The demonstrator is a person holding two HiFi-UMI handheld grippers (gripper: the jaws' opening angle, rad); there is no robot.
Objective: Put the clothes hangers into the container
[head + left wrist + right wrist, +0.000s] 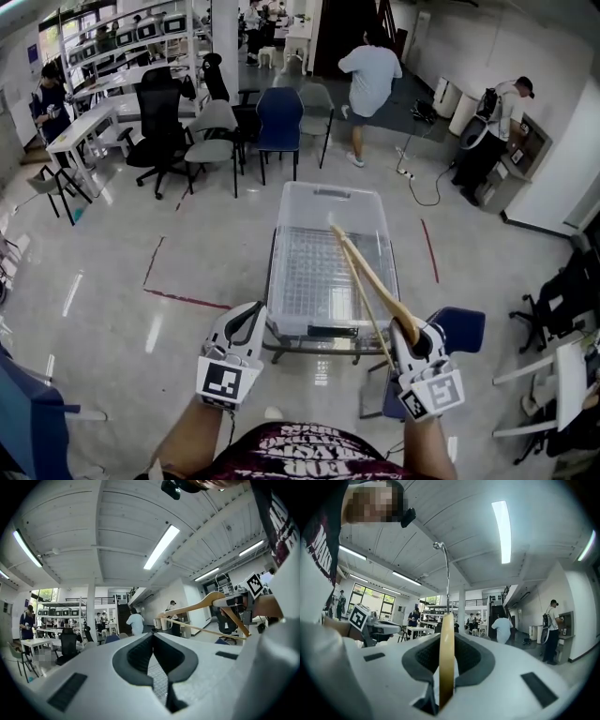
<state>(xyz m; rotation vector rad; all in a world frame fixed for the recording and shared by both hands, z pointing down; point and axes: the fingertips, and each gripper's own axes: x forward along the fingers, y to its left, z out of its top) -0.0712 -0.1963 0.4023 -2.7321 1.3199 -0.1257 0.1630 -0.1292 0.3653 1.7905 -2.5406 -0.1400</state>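
nearest the person, the left tool (251, 314) sits closed with nothing between its jaws, beside it the right tool (411, 330) clamps a wooden hanger (364, 270) slanting forward above the clear bin (330, 191) just beyond, chairs (279, 117) farther off.

The hook of the wooden hanger (370, 272) cannot be made out at the right gripper (413, 334) in the head view
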